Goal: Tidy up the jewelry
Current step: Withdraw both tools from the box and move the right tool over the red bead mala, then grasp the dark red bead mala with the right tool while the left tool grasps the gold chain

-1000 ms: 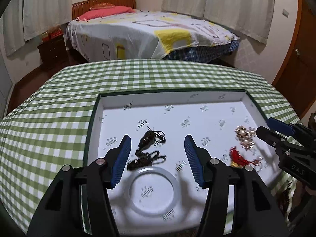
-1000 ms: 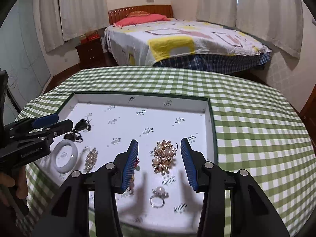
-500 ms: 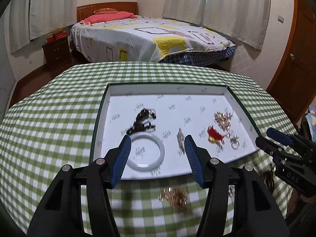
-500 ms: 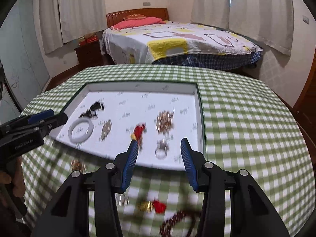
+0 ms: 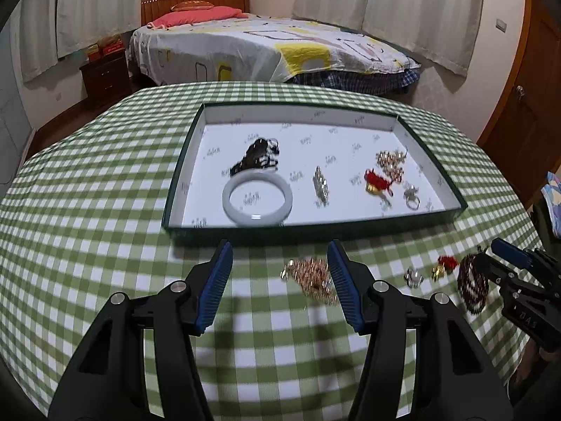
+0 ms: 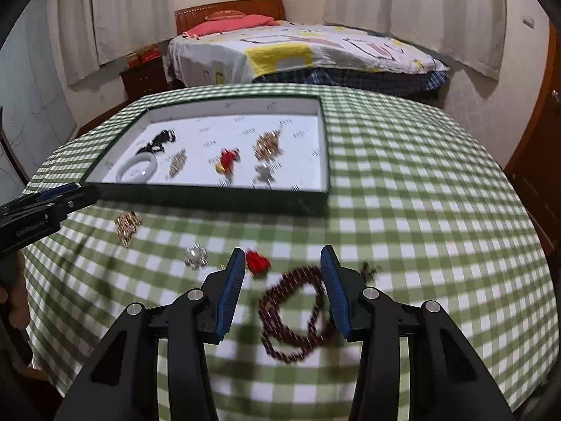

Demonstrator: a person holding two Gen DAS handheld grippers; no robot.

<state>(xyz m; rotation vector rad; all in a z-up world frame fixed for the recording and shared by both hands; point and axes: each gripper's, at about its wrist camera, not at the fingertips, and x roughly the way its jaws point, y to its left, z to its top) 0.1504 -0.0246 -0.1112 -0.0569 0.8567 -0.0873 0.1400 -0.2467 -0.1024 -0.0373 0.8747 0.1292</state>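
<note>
Both grippers' fingers point(image 5: 224, 263) parted, empty, blurred bead string point(image 6: 294, 315) partly hidden behind right finger point(image 6: 333, 287)

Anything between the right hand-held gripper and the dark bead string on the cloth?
Nothing visible. The bead string lies on the checked cloth below the open right hand-held gripper. The red charm sits off to its left, clear of the path.

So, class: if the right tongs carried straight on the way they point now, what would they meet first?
Most likely the dark red bead necklace, which lies coiled on the green checked tablecloth between the open, empty right tongs. The picture is blurred, so depth is uncertain; the red charm sits just left of that line.
</note>
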